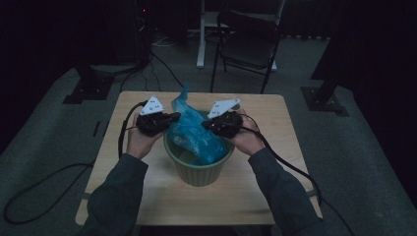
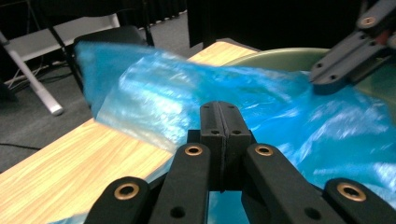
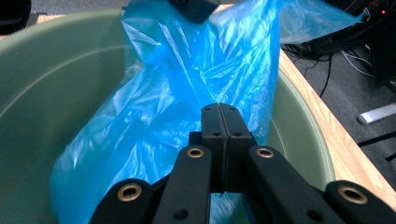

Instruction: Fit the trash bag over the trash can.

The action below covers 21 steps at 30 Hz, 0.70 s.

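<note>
High view: a wooden surface (image 1: pixel 275 187) is shown, with a green bin (image 1: pixel 199 169) set near its middle, slightly toward the near edge. A blue bag (image 1: pixel 196 132) is lodged in the bin, part of its film raised above the rim and pointing toward the far edge.

Left tool (image 1: pixel 169 119): held at the bin's left rim, jaws pressed together on the bag's left side. In the left gripper view the jaws are seen shut, with blue film (image 2: pixel 196 102) spread beyond and beneath them and draped out over the surface; whether film is actually pinched between them cannot be told for certain, though it is judged likely.

Right tool (image 1: pixel 209 125): held at the bin's right rim, jaws pressed together. In the right gripper view the closed jaws are aimed down into the bin (image 3: pixel 51 74), with the bag (image 3: pixel 187 84) directly ahead and rising past them.

Governing relation: the bag lies between the two tools, equally near both, its mouth stretched left to right across the bin. Any opening of the bag over the rim is judged to depend on the tools being drawn apart along that axis.
</note>
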Motion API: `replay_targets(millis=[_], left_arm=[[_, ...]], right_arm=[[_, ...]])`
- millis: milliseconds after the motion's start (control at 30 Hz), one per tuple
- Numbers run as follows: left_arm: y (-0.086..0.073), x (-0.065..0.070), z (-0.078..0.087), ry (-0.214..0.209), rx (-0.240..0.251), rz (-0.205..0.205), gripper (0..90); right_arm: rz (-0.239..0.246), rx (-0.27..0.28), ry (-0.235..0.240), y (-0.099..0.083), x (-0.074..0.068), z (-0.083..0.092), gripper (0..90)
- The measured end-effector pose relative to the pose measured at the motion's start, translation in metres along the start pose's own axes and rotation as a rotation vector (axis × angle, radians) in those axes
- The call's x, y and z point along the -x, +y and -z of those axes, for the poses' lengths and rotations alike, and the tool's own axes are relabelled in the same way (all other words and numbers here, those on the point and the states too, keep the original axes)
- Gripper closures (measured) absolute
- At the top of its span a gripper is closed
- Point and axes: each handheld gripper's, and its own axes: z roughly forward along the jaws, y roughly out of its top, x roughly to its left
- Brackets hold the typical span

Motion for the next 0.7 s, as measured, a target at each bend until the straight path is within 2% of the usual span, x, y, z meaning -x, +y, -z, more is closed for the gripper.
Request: replay_targets(millis=[333,500,533,567,633,700], left_arm=[[-0.012,-0.013,0.013,0.058,0.01,0.061,90.0],[-0.017,-0.019,0.02,0.063,0.021,0.082,90.0],[-0.018,-0.018,0.02,0.091,0.012,0.078,90.0],[-0.018,-0.019,0.022,0.102,0.012,0.08,90.0],[-0.02,-0.021,0.024,0.091,0.025,0.096,90.0],[-0.02,-0.023,0.028,0.091,0.044,0.104,90.0]], right_arm=[[-0.022,-0.023,-0.029,-0.019,0.006,0.013,90.0],[-0.033,-0.017,-0.047,-0.026,0.01,0.022,90.0],[-0.039,-0.012,-0.046,-0.027,0.011,0.024,90.0],[-0.037,-0.02,-0.062,-0.028,0.012,0.025,90.0],[-0.035,-0.028,-0.075,-0.029,0.013,0.026,90.0],[-0.063,-0.018,-0.071,-0.035,0.018,0.03,90.0]])
